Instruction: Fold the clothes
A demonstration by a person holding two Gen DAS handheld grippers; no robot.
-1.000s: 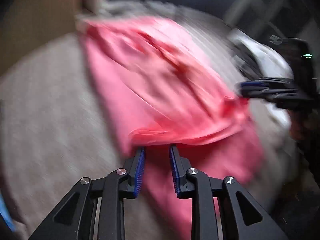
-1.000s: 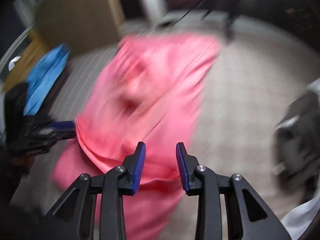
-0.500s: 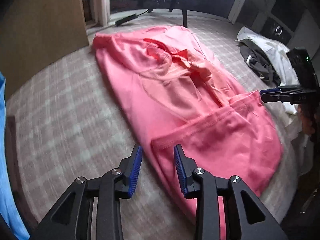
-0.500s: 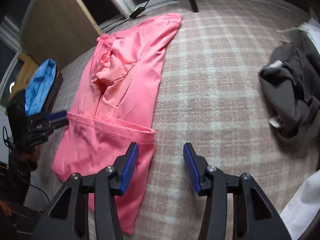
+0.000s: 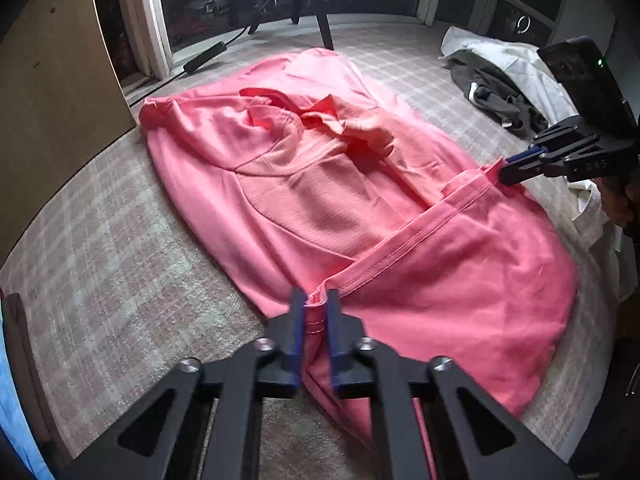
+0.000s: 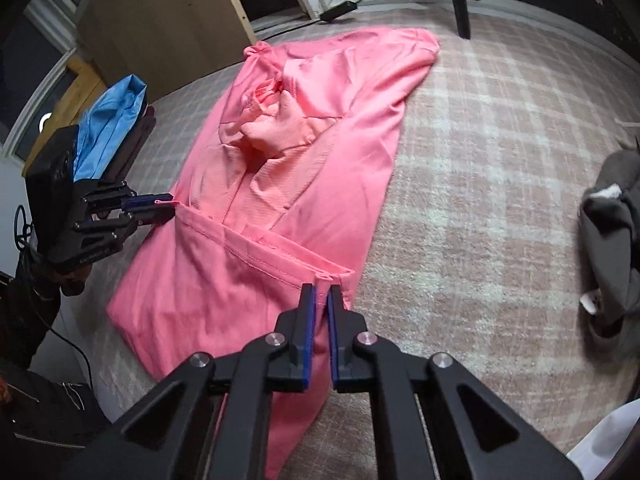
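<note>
**Pink garment pinched at both hem corners, first fold part made**

The pink garment lies spread on a pale checked rug, its stitched hem turned back over the body so that a near band of cloth is doubled. The left gripper is clamped narrow on one corner of that hem; the right gripper is closed tight on the other corner, the seam running straight between them. The fold looks barely begun: the lower edge has been brought up only partway, and the upper half, rumpled and bunched around what seems the neckline, is not yet smoothed or folded. The cloth is thin, slightly shiny and limp. Well apart on the rug sit a dark grey and white heap of clothes, and a blue cloth by a wooden panel.
</note>
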